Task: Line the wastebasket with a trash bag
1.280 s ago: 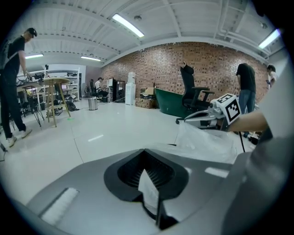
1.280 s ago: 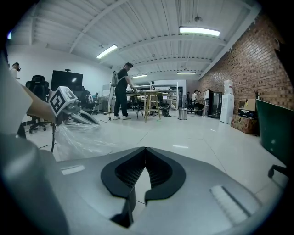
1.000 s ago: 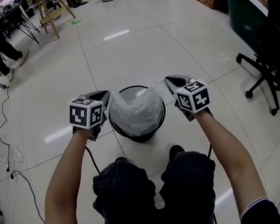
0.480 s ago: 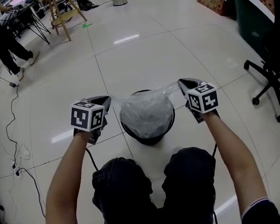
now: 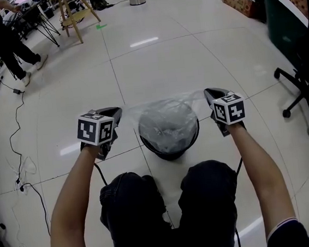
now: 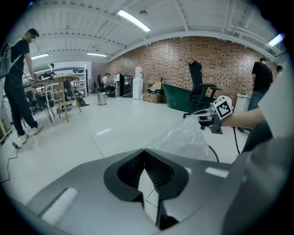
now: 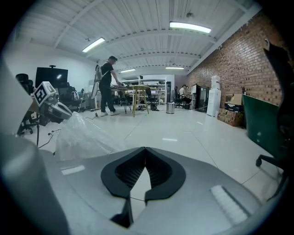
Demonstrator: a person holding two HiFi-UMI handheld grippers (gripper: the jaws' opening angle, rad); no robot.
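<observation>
While I hold left gripper (image 5: 116, 113), right gripper (image 5: 208, 93) clamped shut on trash bag (image 5: 164, 112) mouth, stretched over wastebasket (image 5: 171, 151): opening step. Next, I reckon: lower, cuff film over rim.

1. The trash bag (image 5: 167, 112), pulled taut between the left gripper (image 5: 117, 112) and the right gripper (image 5: 206, 92), spans the wastebasket (image 5: 171, 147) mouth and blocks entry from above.
2. The bare floor (image 5: 153, 60) beyond the wastebasket lies open.
3. The person's knees (image 5: 131, 189) close off the near side.
4. An office chair (image 5: 300, 96) stands well apart on the right; cables (image 5: 18, 184) trail on the left.
</observation>
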